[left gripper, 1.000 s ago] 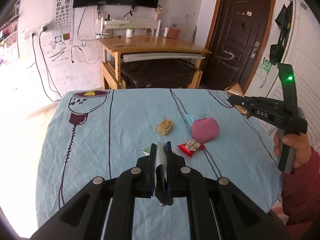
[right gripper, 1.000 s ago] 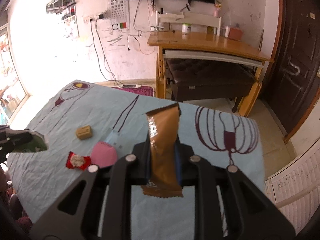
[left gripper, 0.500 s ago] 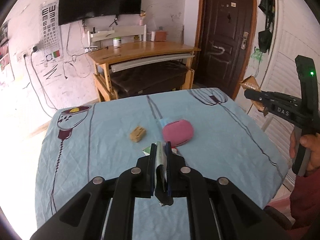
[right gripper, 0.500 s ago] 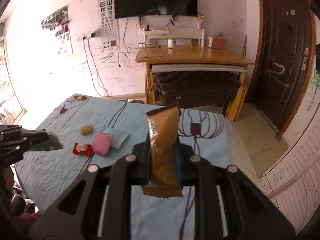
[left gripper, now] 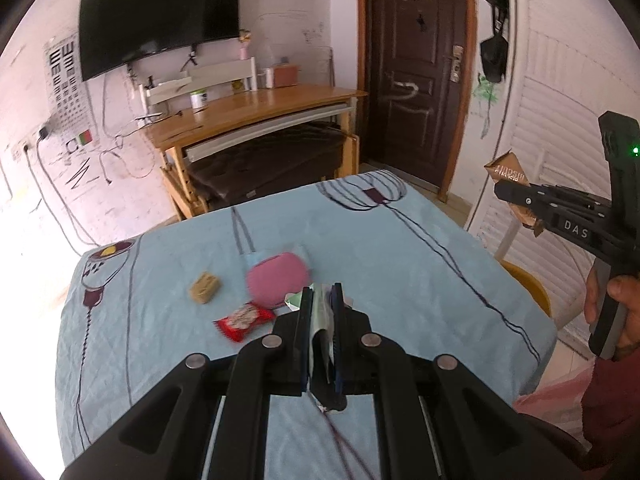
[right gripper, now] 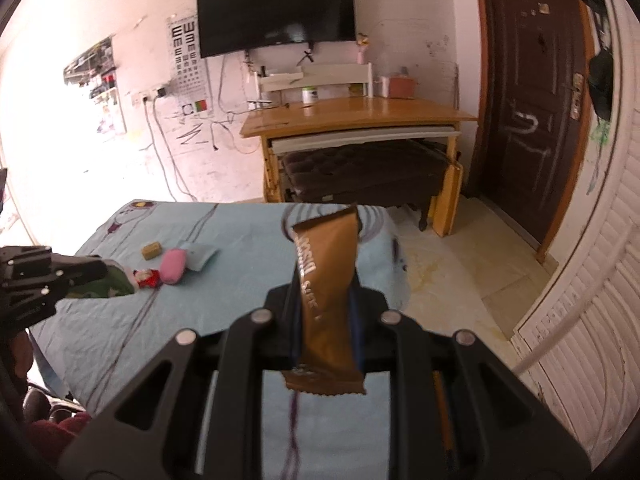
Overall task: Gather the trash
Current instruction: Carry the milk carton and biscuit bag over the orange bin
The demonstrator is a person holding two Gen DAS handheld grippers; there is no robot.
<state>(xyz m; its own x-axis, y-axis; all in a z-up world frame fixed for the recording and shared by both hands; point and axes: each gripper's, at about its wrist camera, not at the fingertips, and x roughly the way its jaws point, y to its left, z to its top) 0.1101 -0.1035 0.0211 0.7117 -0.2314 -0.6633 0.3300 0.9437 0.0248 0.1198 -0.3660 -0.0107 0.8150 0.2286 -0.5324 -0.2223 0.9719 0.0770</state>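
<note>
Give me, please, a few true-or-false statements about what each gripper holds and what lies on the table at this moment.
1. The right gripper is shut on a brown wrapper. True.
2. The left gripper is open and holds nothing. False: its fingers are shut on a green wrapper.
3. A red wrapper lies on the blue tablecloth. True.
4. The pink pouch is held in the air. False: it rests on the cloth.
5. The tan block lies on the wooden desk. False: it lies on the cloth.
</note>
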